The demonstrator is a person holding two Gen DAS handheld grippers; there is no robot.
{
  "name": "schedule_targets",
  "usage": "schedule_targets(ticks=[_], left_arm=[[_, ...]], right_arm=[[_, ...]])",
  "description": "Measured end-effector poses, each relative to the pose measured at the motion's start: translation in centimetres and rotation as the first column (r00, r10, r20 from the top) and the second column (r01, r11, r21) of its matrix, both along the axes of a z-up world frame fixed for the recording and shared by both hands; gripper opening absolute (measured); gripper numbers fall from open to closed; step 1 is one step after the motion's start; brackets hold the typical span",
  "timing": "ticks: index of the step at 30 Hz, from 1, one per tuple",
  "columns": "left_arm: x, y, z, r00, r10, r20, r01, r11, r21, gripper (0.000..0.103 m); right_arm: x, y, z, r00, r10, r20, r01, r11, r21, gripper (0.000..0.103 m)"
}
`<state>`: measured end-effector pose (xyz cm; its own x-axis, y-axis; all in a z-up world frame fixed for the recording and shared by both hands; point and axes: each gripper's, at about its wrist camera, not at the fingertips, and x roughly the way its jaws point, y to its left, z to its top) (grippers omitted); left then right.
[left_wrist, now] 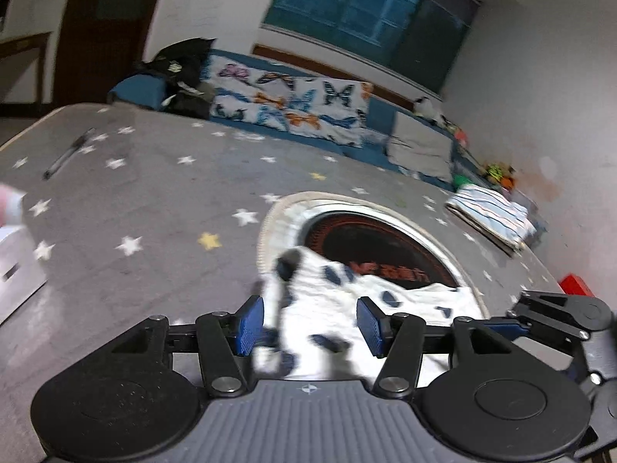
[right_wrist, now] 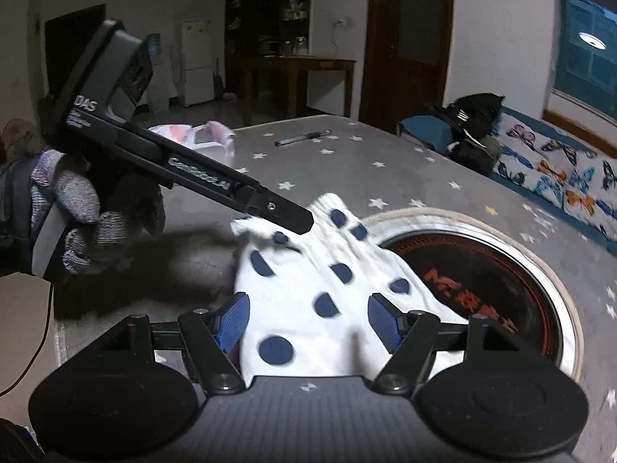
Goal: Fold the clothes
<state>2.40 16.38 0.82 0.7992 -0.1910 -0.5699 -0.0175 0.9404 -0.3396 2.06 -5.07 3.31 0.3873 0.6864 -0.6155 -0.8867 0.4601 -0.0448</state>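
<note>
A white garment with dark blue dots (left_wrist: 327, 301) lies crumpled on the grey star-patterned tablecloth (left_wrist: 154, 193), partly over a round black cooktop (left_wrist: 385, 250). My left gripper (left_wrist: 310, 324) hovers over the garment's near part with its blue pads wide apart; the cloth lies between and below them and nothing is pinched. In the right wrist view the same garment (right_wrist: 308, 281) spreads under my right gripper (right_wrist: 308, 320), whose pads also stand apart without pressing it. A gloved hand (right_wrist: 73, 208) holds the left gripper (right_wrist: 304, 225), whose tip is over the garment's far edge.
A folded striped cloth (left_wrist: 489, 216) lies at the table's far right, a white box (left_wrist: 15, 270) at the left edge, and a pen-like object (left_wrist: 67, 154) far left. A butterfly-print cushion (left_wrist: 289, 104) and a black bag (right_wrist: 474, 115) sit on the bench behind.
</note>
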Motion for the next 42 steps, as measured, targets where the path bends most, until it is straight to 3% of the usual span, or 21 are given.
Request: schedule_targets(ticks=[5,9,14,16,18,19,23,29,35,39,42], left_arm=[[-0.9,1.9,-0.5,0.997,0.072,-0.015,-0.072,0.997,-0.024,0.062],[-1.7,2.8,-0.7,0.993,0.114,-0.029,-0.116,0.992,-0.058,0.07],[-2.8,3.5,-0.9,0.986,0.158,-0.05,-0.163,0.976,-0.142,0.077],[-3.0,3.8,-0.9,0.982,0.176,-0.061,-0.184,0.965,-0.185,0.078],[-3.2,4.0,-0.9,0.979,0.193,-0.066,-0.203,0.955,-0.216,0.082],[-3.4,4.0,-0.9,0.977,0.201,-0.068,-0.211,0.95,-0.232,0.083],[-4.0,4.5,-1.0,0.97,0.233,-0.076,-0.245,0.919,-0.308,0.084],[-5.5,4.8,-1.5,0.96,0.272,-0.073,-0.276,0.859,-0.431,0.089],[-5.5,3.8,-2.4,0.964,0.244,-0.106,-0.265,0.844,-0.466,0.089],[-5.4,3.7,-2.6,0.96,0.251,-0.122,-0.278,0.836,-0.473,0.089],[-5.4,3.9,-2.3,0.957,0.268,-0.112,-0.289,0.839,-0.461,0.089]], right_arm=[[-1.3,3.2,-0.5,0.996,0.071,0.058,-0.067,0.995,-0.068,0.069],[-2.2,5.8,-1.7,0.987,0.11,0.119,-0.089,0.982,-0.164,0.063],[-3.0,7.7,-3.7,0.971,0.131,0.2,-0.076,0.962,-0.261,0.058],[-3.3,8.0,-4.0,0.967,0.131,0.217,-0.07,0.961,-0.266,0.054],[-3.3,8.1,-4.1,0.967,0.117,0.226,-0.053,0.962,-0.267,0.04],[-3.1,8.1,-4.1,0.968,0.106,0.228,-0.042,0.963,-0.266,0.038],[-2.2,7.5,-3.7,0.981,0.059,0.183,-0.018,0.976,-0.216,0.025],[0.1,5.9,-2.3,0.999,-0.036,0.037,0.039,0.994,-0.097,0.017],[0.5,4.9,-2.0,0.998,-0.059,0.01,0.059,0.996,-0.071,0.017],[-0.4,5.6,-2.4,0.998,-0.031,0.057,0.036,0.994,-0.098,0.038],[-1.9,6.4,-2.8,0.991,0.018,0.129,0.0,0.991,-0.136,0.043]])
